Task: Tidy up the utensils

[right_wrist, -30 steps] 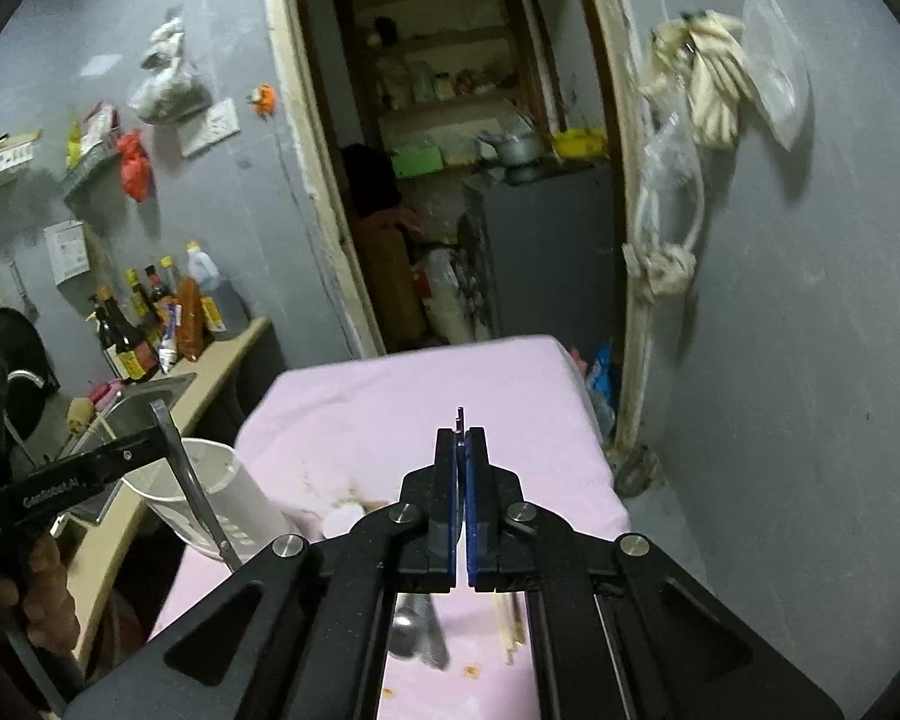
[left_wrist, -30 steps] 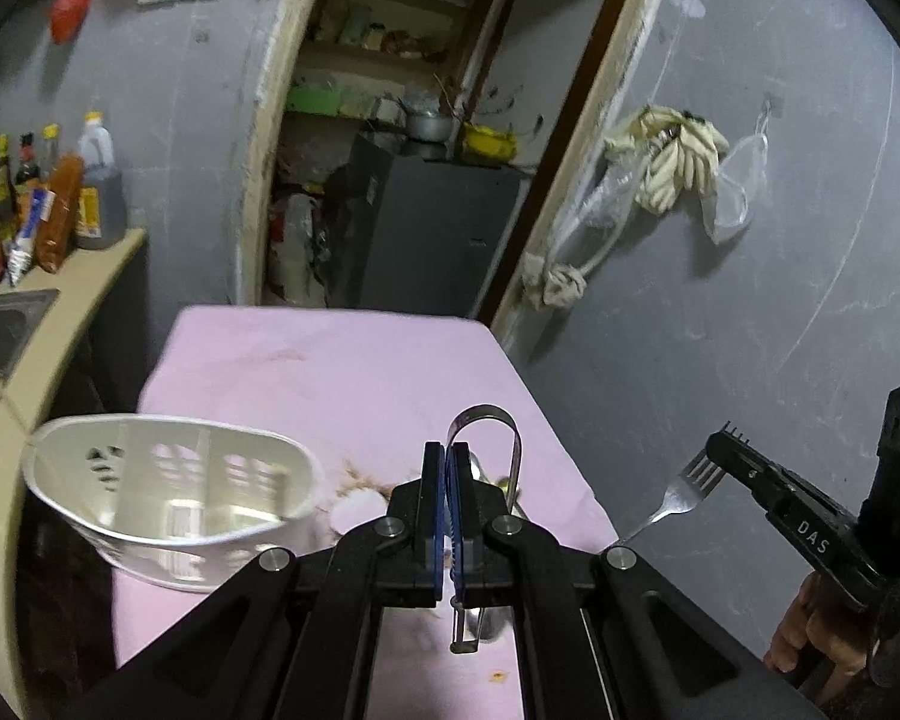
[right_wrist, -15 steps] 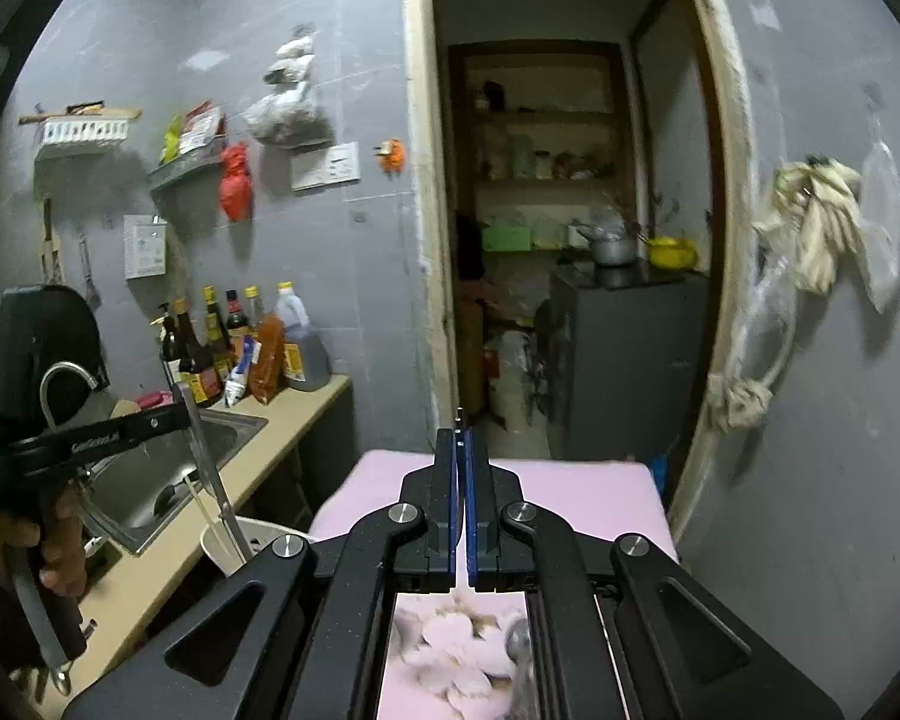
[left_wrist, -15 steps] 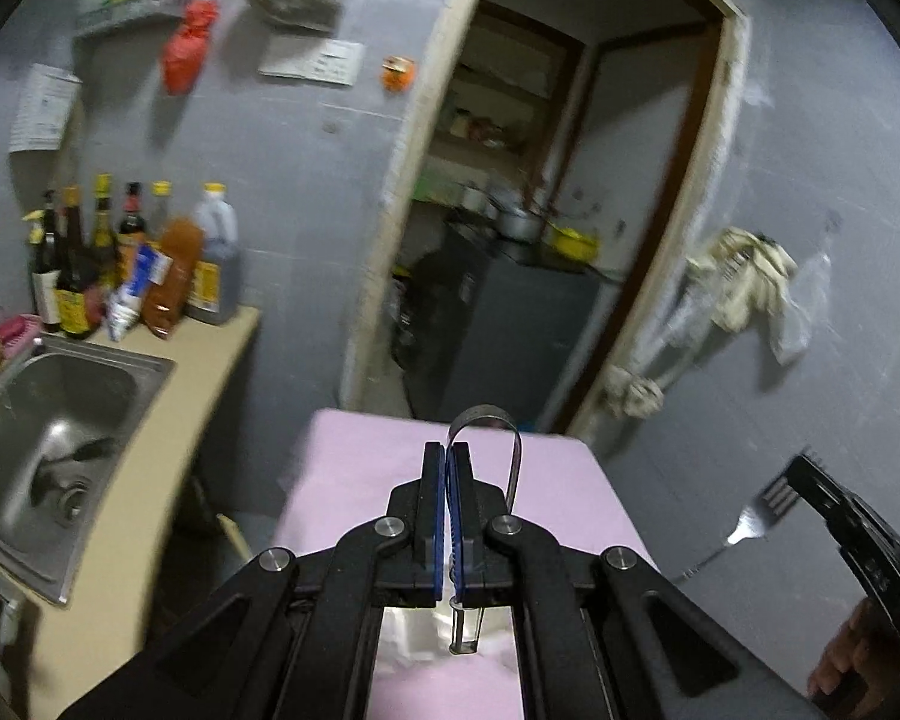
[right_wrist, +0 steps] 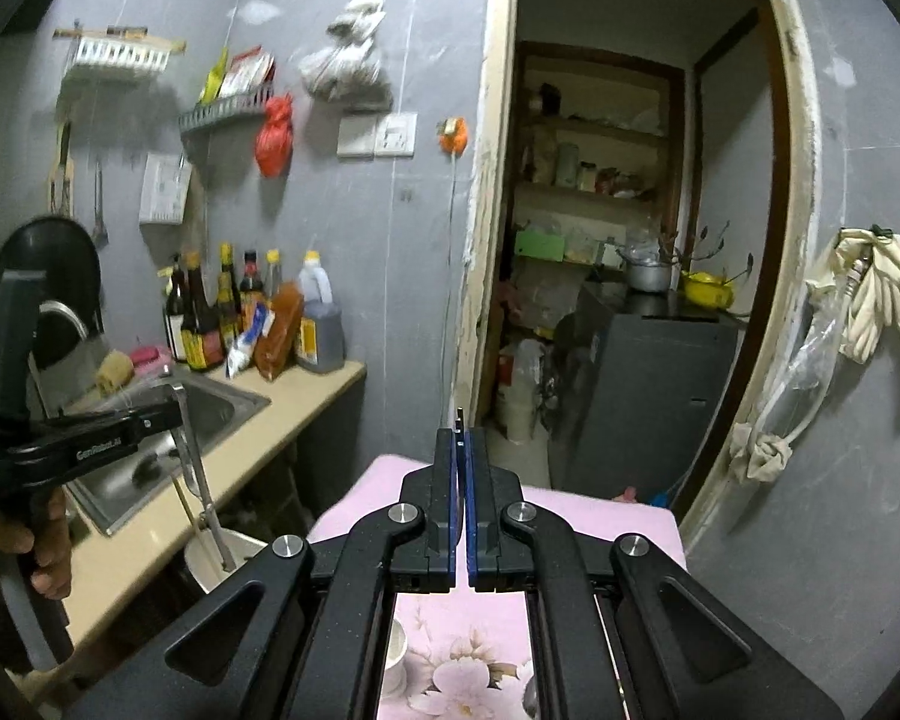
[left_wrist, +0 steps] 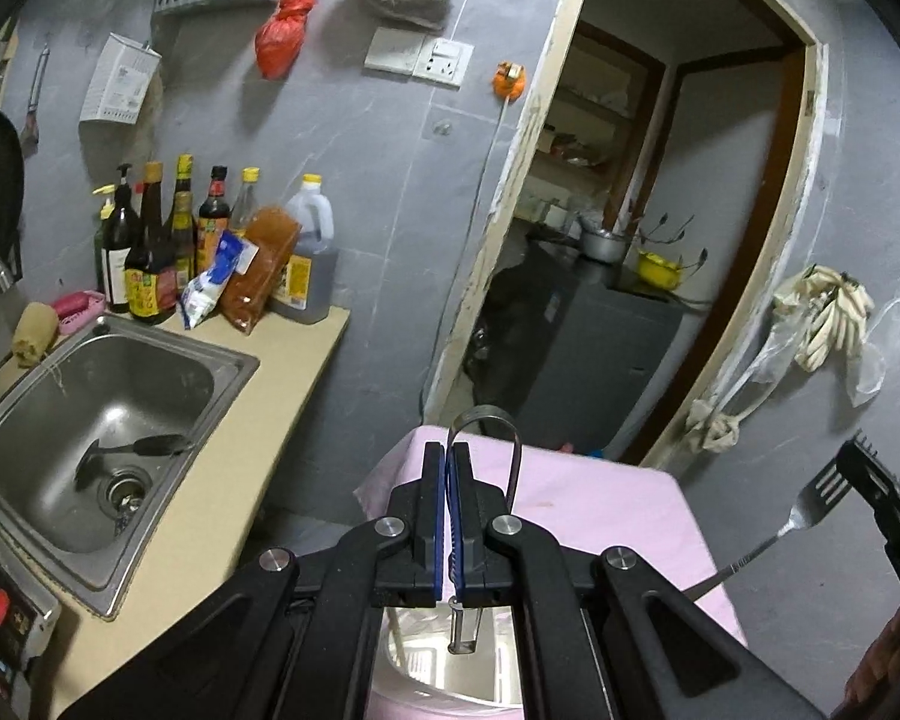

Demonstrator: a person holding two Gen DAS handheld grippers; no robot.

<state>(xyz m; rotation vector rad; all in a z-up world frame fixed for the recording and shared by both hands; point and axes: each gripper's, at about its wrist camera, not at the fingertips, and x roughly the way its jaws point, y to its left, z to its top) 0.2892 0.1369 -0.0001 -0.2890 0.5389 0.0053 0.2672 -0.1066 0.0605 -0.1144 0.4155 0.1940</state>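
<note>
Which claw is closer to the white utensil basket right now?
Left. The left claw hangs right above the basket, holding tongs. The right claw, gripping a fork, is off to its side.

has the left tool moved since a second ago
Yes. The left tool has swung up and toward the sink: a second ago the pink table filled its view, now only the table's far edge shows above it.

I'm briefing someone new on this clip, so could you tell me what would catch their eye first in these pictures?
Each gripper is clamped on a utensil: the left gripper holds metal tongs by one arm, and the right gripper holds a fork that juts out at the right of the left wrist view. Below lies the pink table, with a steel sink and sauce bottles to the left.
</note>
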